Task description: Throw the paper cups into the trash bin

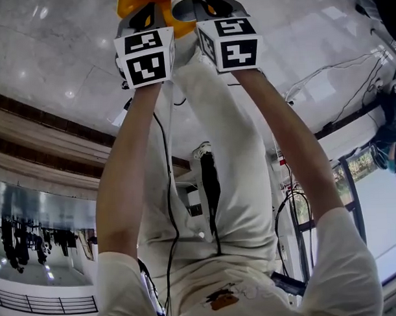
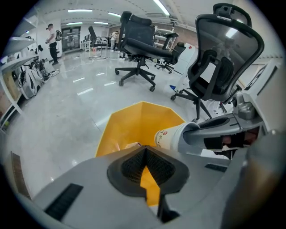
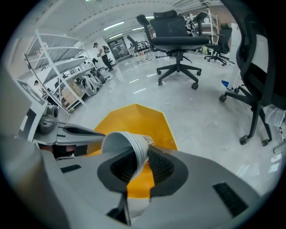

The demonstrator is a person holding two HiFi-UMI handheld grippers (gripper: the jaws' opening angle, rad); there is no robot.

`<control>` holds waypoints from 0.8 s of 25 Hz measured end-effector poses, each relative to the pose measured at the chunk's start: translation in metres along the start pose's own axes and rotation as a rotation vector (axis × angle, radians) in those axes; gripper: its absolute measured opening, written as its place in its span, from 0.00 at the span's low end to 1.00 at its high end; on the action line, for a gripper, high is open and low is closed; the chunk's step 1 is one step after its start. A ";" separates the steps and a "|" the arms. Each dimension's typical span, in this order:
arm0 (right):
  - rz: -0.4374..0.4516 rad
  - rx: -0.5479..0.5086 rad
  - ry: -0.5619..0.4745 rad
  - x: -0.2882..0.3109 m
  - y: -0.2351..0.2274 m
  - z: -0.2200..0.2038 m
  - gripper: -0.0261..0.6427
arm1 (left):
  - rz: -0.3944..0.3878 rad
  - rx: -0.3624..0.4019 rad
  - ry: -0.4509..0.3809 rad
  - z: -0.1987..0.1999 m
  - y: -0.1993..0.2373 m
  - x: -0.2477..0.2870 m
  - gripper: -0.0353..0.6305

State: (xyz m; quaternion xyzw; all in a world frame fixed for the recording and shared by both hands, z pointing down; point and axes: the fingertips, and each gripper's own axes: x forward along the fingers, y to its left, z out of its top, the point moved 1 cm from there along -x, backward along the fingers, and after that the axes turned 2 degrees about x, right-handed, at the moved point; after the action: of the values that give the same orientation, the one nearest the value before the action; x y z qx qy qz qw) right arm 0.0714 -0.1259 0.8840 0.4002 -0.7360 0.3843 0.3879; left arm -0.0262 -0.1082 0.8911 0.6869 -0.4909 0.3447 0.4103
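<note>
A yellow trash bin [image 2: 134, 123] stands on the grey floor right below both grippers; its rim shows at the top edge of the head view [image 1: 129, 2]. My right gripper [image 3: 144, 150] is shut on the wall of a white paper cup [image 3: 127, 145], whose open mouth faces left. From the left gripper view the same cup [image 2: 172, 136] sticks out sideways over the bin's right rim. My left gripper [image 2: 145, 150] hangs over the bin with its pads together and nothing between them. A small pale object [image 2: 132, 145] lies inside the bin.
Black office chairs [image 2: 138, 40] [image 2: 219, 62] stand on the polished floor behind the bin. Metal racks [image 3: 58, 67] line the left side, with people [image 2: 52, 42] far off. My legs and a cable [image 1: 168, 187] fill the middle of the head view.
</note>
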 end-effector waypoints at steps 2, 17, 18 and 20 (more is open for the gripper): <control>0.004 0.008 0.014 0.001 0.001 -0.002 0.19 | 0.009 0.007 0.009 -0.001 0.001 -0.001 0.06; 0.012 -0.018 0.002 -0.076 0.023 0.018 0.20 | -0.032 0.006 -0.009 0.022 -0.023 -0.072 0.06; 0.011 -0.022 -0.003 -0.084 0.025 0.021 0.19 | -0.035 0.008 -0.012 0.026 -0.027 -0.081 0.06; 0.004 -0.036 -0.019 -0.104 0.029 0.027 0.13 | -0.045 0.006 -0.016 0.034 -0.034 -0.099 0.06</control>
State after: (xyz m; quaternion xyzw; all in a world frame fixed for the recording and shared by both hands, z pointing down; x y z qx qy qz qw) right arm 0.0780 -0.1085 0.7739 0.3954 -0.7471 0.3681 0.3873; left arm -0.0187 -0.0935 0.7821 0.7018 -0.4774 0.3313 0.4121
